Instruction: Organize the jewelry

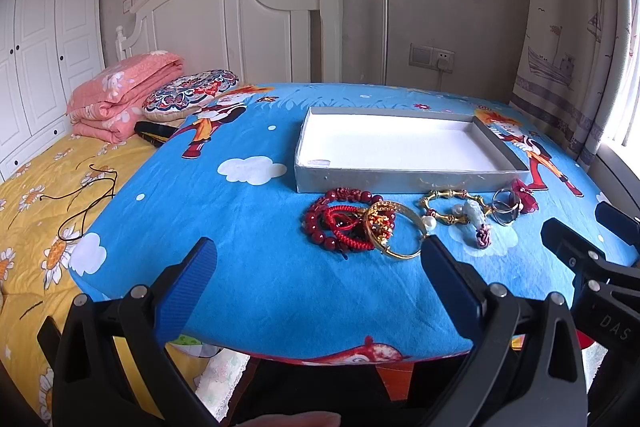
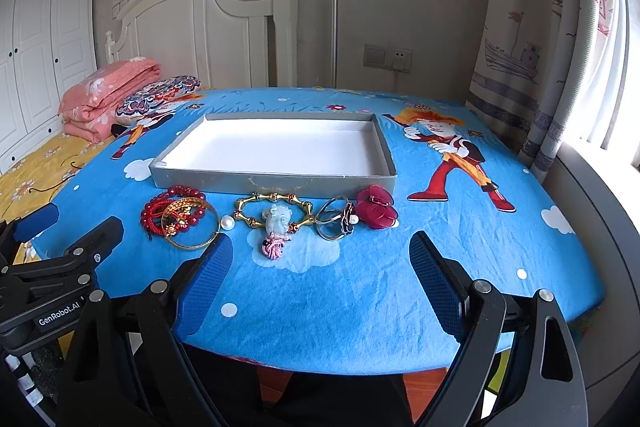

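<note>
A grey shallow box [image 1: 396, 183] [image 2: 276, 183] with a white inside lies on the blue cloth. In front of it lies a row of jewelry: red bead bracelets [image 1: 340, 217] [image 2: 172, 205], a gold bangle [image 1: 400, 233] [image 2: 192, 223], a gold bamboo bracelet [image 1: 452, 205] [image 2: 276, 209], a pale jade pendant [image 1: 472, 213] [image 2: 278, 221], silver rings [image 1: 506, 207] [image 2: 334, 217] and a red flower clip [image 1: 524, 197] [image 2: 376, 207]. My left gripper [image 1: 320, 251] is open near the table's front edge, before the red bracelets. My right gripper [image 2: 320, 247] is open, before the pendant and rings.
The table with the blue cartoon cloth [image 1: 260, 279] [image 2: 340, 299] stands beside a bed [image 1: 48, 187] with a pink folded quilt [image 1: 124, 95] and a patterned pillow [image 1: 188, 93]. A curtain [image 2: 532, 47] and a window are at the right.
</note>
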Available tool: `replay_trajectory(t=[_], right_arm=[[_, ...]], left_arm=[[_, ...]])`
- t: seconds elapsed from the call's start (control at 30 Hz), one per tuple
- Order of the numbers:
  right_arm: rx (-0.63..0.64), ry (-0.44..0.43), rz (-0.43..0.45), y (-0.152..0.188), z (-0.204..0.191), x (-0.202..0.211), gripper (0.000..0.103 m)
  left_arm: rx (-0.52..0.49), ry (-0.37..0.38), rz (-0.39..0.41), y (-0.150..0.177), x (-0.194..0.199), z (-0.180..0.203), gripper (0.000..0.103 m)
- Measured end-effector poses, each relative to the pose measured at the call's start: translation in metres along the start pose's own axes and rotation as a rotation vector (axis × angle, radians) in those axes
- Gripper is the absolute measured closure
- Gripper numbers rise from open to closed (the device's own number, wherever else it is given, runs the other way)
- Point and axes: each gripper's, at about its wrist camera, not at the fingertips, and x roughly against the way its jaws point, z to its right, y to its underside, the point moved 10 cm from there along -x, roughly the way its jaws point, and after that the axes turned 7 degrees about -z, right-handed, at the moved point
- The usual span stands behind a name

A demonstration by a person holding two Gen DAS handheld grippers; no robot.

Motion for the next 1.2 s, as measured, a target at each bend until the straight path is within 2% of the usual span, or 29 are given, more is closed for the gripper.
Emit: replay_trajectory(t=[0.87, 1.2], right_arm=[[0.002, 0.002, -0.005, 0.0022, -0.0014, -0.0009, 0.019], [-0.020, 0.000, -0.002, 0.0044, 0.0057, -0.0046, 0.019]], left_arm=[[0.012, -0.014, -0.004, 0.0023, 0.0029, -0.0067, 0.005], [-0.021, 0.068, -0.033, 0.0092, 0.0035, 0.0021, 0.005]])
